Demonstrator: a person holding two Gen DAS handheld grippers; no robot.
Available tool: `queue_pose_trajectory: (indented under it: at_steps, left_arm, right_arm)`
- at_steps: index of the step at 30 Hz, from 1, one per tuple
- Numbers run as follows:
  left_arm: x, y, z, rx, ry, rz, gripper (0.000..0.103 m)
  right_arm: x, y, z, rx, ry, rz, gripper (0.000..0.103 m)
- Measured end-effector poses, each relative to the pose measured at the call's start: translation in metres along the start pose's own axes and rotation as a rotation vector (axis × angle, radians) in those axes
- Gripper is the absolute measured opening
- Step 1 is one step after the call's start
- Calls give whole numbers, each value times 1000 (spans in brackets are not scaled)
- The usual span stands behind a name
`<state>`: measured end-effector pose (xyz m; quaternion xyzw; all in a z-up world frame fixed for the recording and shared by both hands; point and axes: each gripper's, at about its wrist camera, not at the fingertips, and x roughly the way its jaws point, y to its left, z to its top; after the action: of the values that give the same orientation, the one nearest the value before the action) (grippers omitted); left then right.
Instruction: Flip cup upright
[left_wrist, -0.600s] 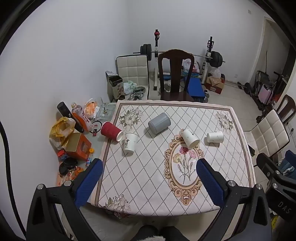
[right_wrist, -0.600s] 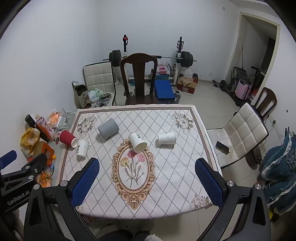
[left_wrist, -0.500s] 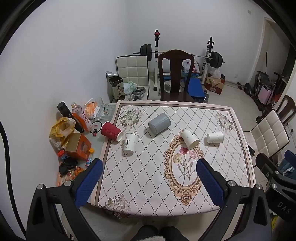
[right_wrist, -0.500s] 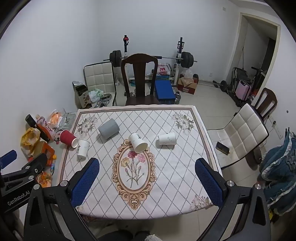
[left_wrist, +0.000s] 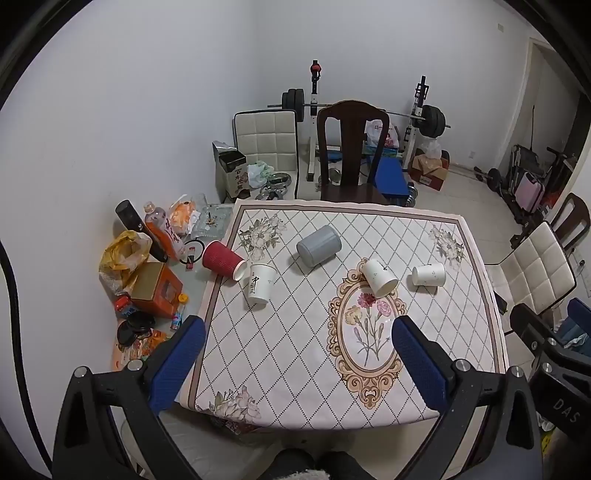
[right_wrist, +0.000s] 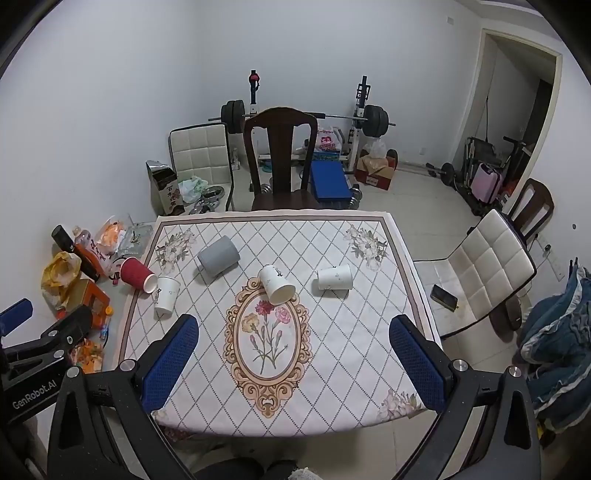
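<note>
Several cups lie on their sides on the patterned tablecloth (left_wrist: 295, 350): a red ribbed cup (left_wrist: 222, 259) at the left edge, a grey cup (left_wrist: 318, 245), a white cup (left_wrist: 379, 277) near the middle and a white cup (left_wrist: 428, 274) to the right. Another white cup (left_wrist: 260, 283) stands beside the red one. The same cups show in the right wrist view: red (right_wrist: 136, 274), grey (right_wrist: 218, 256), white (right_wrist: 277, 284), white (right_wrist: 334, 277), white (right_wrist: 167, 294). My left gripper (left_wrist: 295, 345) and right gripper (right_wrist: 293, 343) are open and empty, high above the table's near edge.
A dark wooden chair (left_wrist: 352, 147) stands at the table's far side, a white padded chair (right_wrist: 480, 266) at the right. Bottles, bags and boxes (left_wrist: 147, 266) litter the floor on the left. A weight bench (right_wrist: 328, 177) stands behind.
</note>
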<state>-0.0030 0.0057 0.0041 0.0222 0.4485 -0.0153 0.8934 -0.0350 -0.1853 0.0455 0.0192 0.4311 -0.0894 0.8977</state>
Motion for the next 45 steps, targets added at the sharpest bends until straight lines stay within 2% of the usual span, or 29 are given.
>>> queue_pose_trajectory:
  at_steps: [45]
  left_arm:
    - [-6,-6,0,-1,-16,2,103]
  right_arm:
    - [-4,-3,5,-23,-16,-17,103]
